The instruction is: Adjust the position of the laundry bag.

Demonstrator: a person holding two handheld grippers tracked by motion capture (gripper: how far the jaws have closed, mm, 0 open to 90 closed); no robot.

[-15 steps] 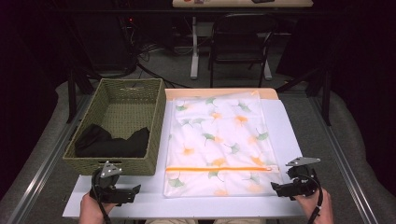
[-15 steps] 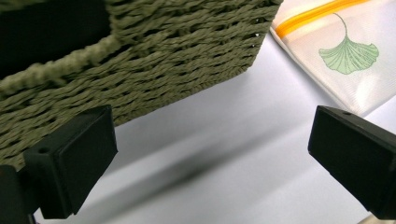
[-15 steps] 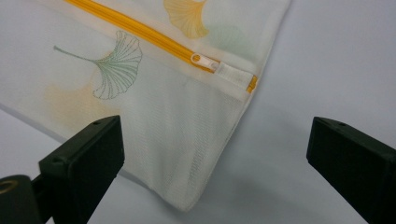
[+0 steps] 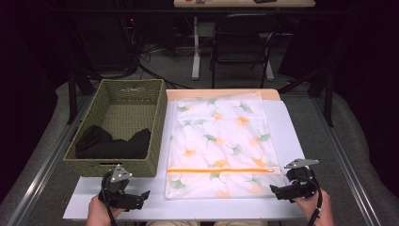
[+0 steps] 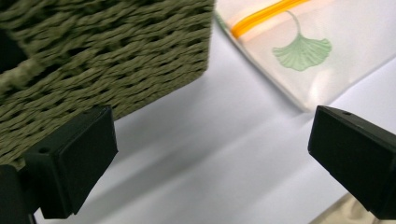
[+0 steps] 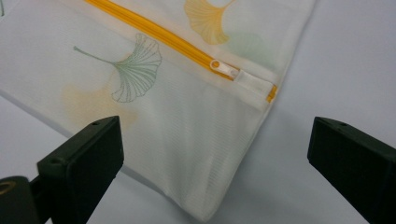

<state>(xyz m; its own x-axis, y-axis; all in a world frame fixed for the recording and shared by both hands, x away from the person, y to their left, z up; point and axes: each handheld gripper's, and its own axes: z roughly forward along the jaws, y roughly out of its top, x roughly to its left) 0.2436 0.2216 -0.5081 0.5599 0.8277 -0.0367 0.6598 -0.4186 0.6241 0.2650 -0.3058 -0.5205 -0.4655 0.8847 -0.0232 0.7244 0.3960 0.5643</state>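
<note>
While both tools rest at the near edge of the surface (image 4: 287, 117), the mesh bag (image 4: 221, 141) lies flat across its middle, its orange zipper (image 4: 220, 170) toward the near edge. The left tool (image 4: 146, 194), jaws apart, sits near the front of the basket (image 4: 160, 127); the right tool (image 4: 273, 188), jaws apart, faces the bag's near right corner.

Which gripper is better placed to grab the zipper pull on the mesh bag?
Right. The right gripper sits by the bag corner where the zipper pull lies, just ahead of its open jaws. The left gripper is at the far corner, beside the basket.
</note>
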